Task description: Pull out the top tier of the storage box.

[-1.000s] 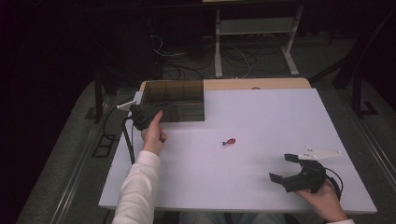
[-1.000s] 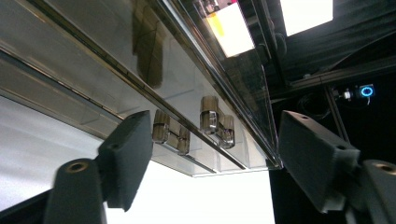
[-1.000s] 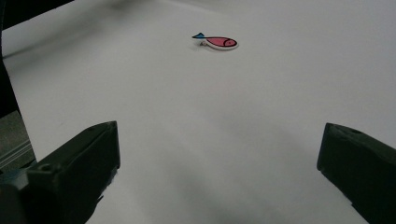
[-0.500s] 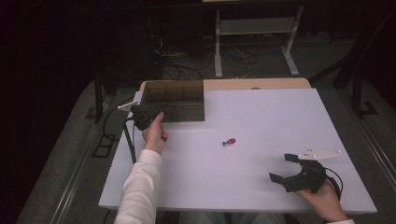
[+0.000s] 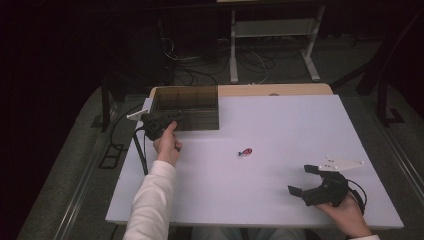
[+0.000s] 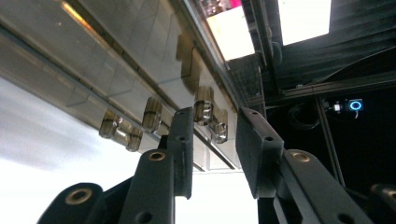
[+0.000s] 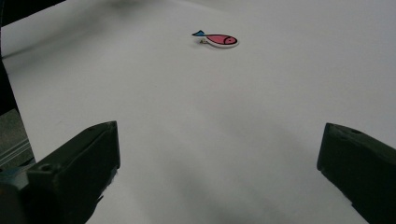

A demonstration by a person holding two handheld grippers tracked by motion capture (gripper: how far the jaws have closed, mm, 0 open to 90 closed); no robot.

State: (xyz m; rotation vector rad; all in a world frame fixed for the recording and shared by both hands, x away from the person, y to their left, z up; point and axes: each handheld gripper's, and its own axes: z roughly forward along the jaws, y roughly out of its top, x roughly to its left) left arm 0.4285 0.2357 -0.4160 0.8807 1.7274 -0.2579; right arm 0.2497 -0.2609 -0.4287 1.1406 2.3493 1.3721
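A clear brown plastic box with compartments stands at the table's back left. My left gripper lies against its front left part, held by a hand in a white sleeve. In the left gripper view its jaws have just been closing around a small clear clasp on the box's edge; a gap remains and I see no pad pressing on it. A small pink fish-shaped piece with a blue tail lies mid-table. My right gripper rests wide open at the front right, pointing at the fish, with nothing between its jaws.
The white table has a wooden strip along its far edge. Cables and a white stand's legs lie on the dark floor behind. A cable hangs off the table's left edge.
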